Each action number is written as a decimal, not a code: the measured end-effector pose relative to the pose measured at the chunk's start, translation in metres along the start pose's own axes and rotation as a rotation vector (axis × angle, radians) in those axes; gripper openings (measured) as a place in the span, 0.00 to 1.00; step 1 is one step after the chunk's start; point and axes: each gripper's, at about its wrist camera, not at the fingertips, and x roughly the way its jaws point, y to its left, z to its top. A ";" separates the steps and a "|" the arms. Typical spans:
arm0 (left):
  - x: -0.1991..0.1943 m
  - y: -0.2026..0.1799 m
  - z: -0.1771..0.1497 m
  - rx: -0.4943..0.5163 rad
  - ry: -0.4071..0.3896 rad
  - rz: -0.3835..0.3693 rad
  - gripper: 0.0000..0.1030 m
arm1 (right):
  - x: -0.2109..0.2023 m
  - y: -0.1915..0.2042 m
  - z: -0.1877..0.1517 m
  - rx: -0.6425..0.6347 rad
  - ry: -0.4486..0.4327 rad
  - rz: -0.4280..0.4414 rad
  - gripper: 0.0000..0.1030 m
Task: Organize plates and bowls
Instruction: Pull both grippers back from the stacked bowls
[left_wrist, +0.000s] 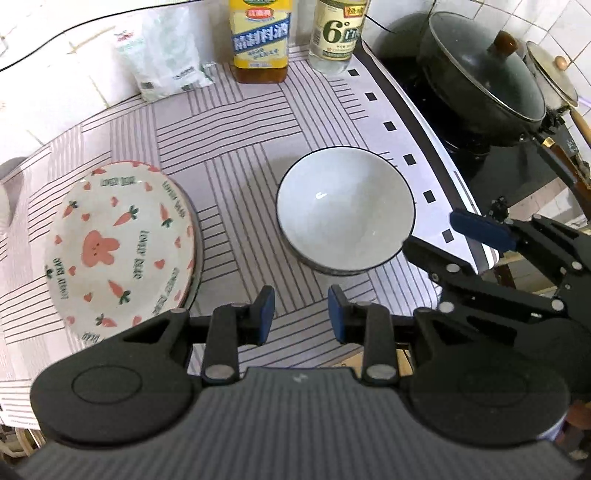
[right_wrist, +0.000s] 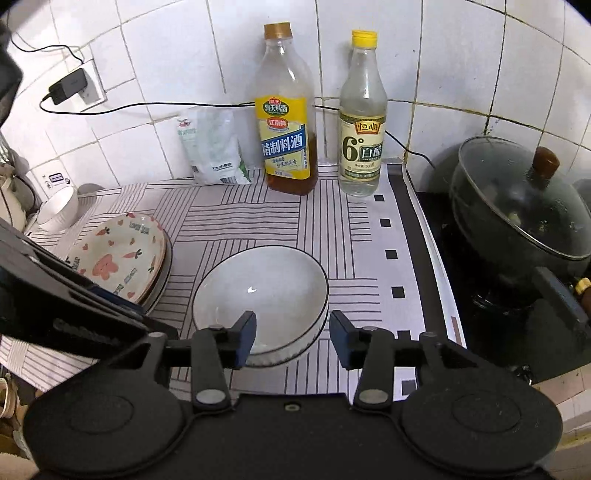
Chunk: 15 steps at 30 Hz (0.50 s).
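A white bowl with a dark rim stands on the striped mat in the middle. A carrot-and-bunny plate lies on top of other plates at the left. My left gripper is open and empty, above the mat between the plate stack and the bowl. My right gripper is open, its left finger over the bowl's near rim, its right finger outside the rim. It also shows in the left wrist view, just right of the bowl. A small white bowl stands at the far left.
Two bottles and a white bag stand against the tiled wall. A black lidded pot sits on the stove at the right. The mat's front edge runs just under both grippers.
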 end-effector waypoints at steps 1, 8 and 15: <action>-0.005 0.001 -0.003 0.000 -0.007 0.003 0.29 | -0.004 0.001 -0.001 -0.001 0.001 0.001 0.48; -0.043 0.012 -0.024 -0.025 -0.064 0.024 0.35 | -0.029 0.016 -0.002 -0.018 -0.011 0.026 0.63; -0.080 0.033 -0.046 -0.061 -0.112 0.034 0.41 | -0.045 0.028 0.000 -0.007 0.005 0.086 0.85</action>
